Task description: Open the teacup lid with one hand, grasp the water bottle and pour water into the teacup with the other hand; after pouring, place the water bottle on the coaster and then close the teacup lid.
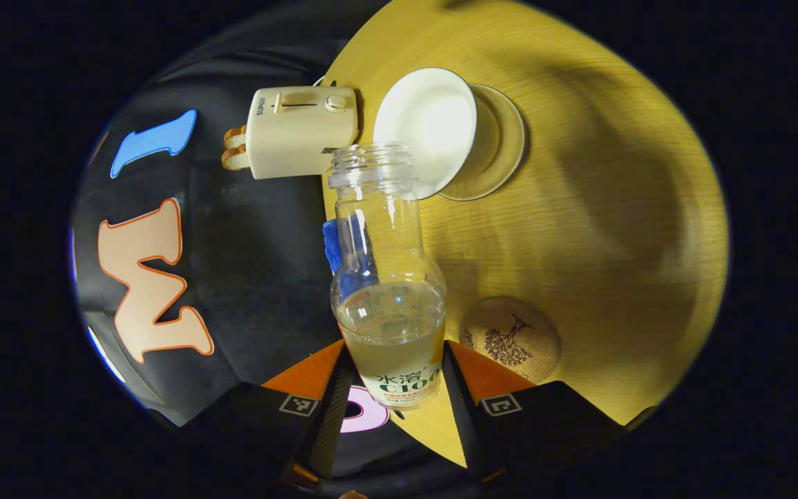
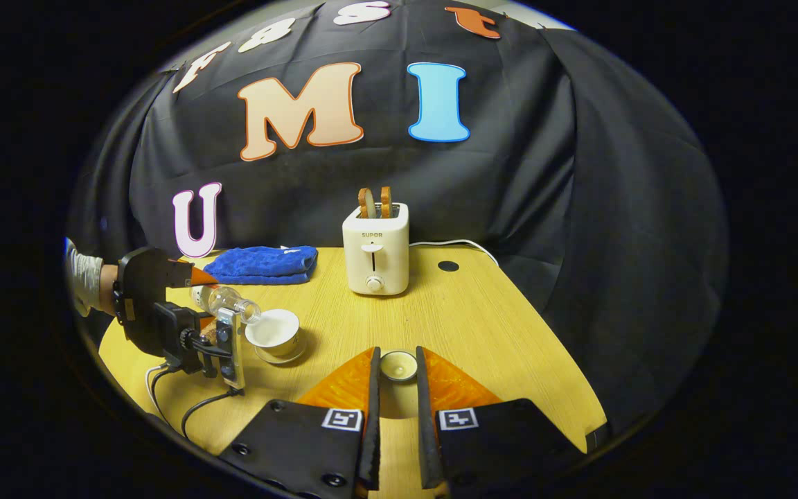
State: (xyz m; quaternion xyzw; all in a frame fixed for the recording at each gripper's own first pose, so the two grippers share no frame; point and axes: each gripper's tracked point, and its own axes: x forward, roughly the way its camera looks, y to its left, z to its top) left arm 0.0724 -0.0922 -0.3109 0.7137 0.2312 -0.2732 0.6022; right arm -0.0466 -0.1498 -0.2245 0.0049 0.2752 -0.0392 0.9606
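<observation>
- Clear plastic is what we are gripping in the left gripper (image 1: 393, 388): its two fingers are pressing on either side of the water bottle (image 1: 388, 305), low on the labelled body.
- We are holding that bottle uncapped and tipped toward the teacup (image 1: 427, 128), its open mouth sitting right at the cup's rim; pale liquid is pooling in the lower part of the bottle, and the neck is looking empty.
- We are seeing the teacup as a white, lidless bowl on a saucer (image 1: 503, 149); whether any water is lying in it, we cannot tell.
- We are noting the round cork coaster (image 1: 510, 339) bare on the yellow wooden table (image 1: 614, 229), just beside the left gripper's finger and well apart from the cup.
- We are holding the teacup lid (image 2: 398, 365) in the right gripper (image 2: 396, 388), the small white lid sitting between the fingertips with both fingers closing narrowly against it, above the table.
- From the right gripper view we are watching the left gripper (image 2: 184, 305) tilting the bottle (image 2: 229, 299) over the cup (image 2: 274, 331), with a hand (image 2: 91, 281) behind it.
- Farther back a cream toaster (image 2: 375, 253) is holding two slices of bread (image 2: 375, 201), and a folded blue cloth (image 2: 264, 265) is lying beside it.
</observation>
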